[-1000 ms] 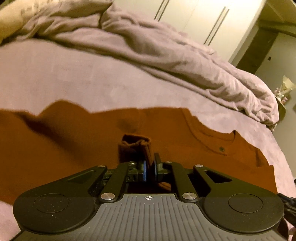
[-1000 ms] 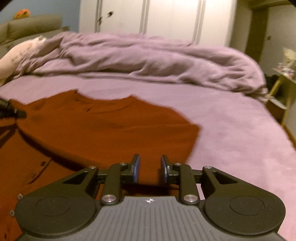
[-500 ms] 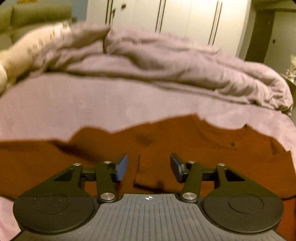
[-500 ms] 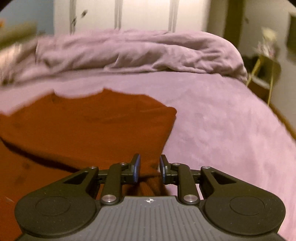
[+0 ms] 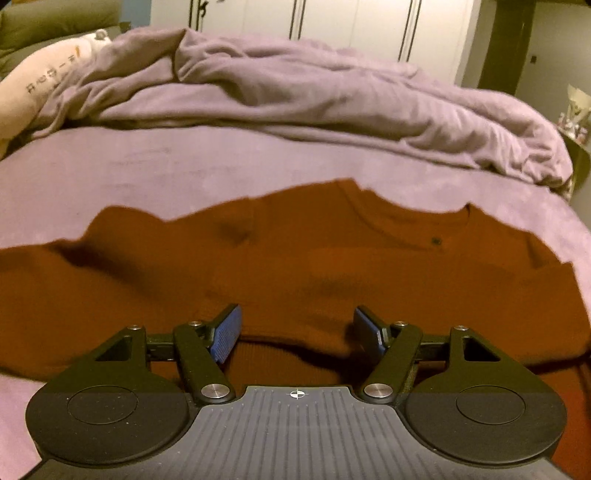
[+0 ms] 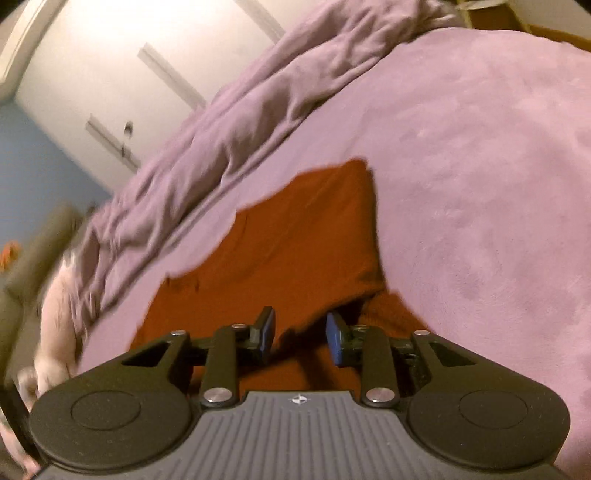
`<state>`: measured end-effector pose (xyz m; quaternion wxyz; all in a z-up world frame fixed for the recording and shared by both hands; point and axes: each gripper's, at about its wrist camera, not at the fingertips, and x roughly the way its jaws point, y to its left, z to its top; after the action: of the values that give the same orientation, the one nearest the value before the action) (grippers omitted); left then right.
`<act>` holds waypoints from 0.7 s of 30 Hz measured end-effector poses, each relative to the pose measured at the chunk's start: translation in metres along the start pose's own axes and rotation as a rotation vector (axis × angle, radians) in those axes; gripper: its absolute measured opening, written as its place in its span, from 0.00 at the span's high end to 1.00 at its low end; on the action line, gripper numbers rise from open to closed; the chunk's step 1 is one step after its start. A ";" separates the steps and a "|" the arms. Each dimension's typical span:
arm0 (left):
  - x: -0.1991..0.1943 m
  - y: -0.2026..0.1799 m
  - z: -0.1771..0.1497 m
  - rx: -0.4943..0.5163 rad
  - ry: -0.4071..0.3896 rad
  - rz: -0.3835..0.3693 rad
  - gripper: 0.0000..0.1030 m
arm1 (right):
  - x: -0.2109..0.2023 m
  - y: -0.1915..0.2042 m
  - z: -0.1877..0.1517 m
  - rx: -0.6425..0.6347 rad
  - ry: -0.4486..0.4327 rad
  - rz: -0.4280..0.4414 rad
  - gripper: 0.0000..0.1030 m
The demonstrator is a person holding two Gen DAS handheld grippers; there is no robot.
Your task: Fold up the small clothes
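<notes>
Here the rust-brown garment (image 5: 332,258) lies spread on the lilac bedsheet (image 5: 147,162), filling the lower middle of the left wrist view from nine o'clock across to three. A folded layer rests on top of it, its near edge running just beyond the fingertips, and a small dark button (image 5: 436,242) shows near the neckline at about two o'clock. The left gripper (image 5: 297,334) hangs over that near edge with its blue pads (image 5: 226,338) spread wide and opening further — cloth lies below the gap, but neither pad presses on it.

In the right wrist view the scene is rolled sharply, and the garment (image 6: 295,240) runs from the fingers up toward twelve o'clock, ending in a squared corner. The right gripper (image 6: 300,336) has its jaws a modest way apart and opening; a dark fold of the fabric sits beyond the gap, and the pads are not pinching it.

A rumpled lilac duvet (image 5: 332,96) is heaped along the far side of the bed at twelve o'clock, with a pale pillow (image 5: 40,96) at ten and white wardrobe doors (image 5: 351,22) behind.
</notes>
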<state>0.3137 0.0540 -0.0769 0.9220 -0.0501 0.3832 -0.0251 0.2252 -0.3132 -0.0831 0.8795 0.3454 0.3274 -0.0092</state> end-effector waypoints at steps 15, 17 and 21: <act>0.001 -0.002 -0.007 0.086 -0.012 -0.016 0.20 | 0.025 -0.008 -0.002 -0.105 -0.057 -0.135 0.98; -0.005 0.004 -0.007 0.051 -0.011 -0.034 0.19 | 0.022 0.004 -0.001 -0.168 -0.031 -0.164 0.96; -0.014 0.021 -0.008 -0.029 -0.010 -0.085 0.16 | 0.000 0.030 -0.008 -0.312 -0.032 -0.234 0.90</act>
<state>0.2985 0.0752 -0.0748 0.9211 -0.0797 0.3765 -0.0585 0.2283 -0.2848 -0.0695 0.9203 0.1643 0.3489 -0.0660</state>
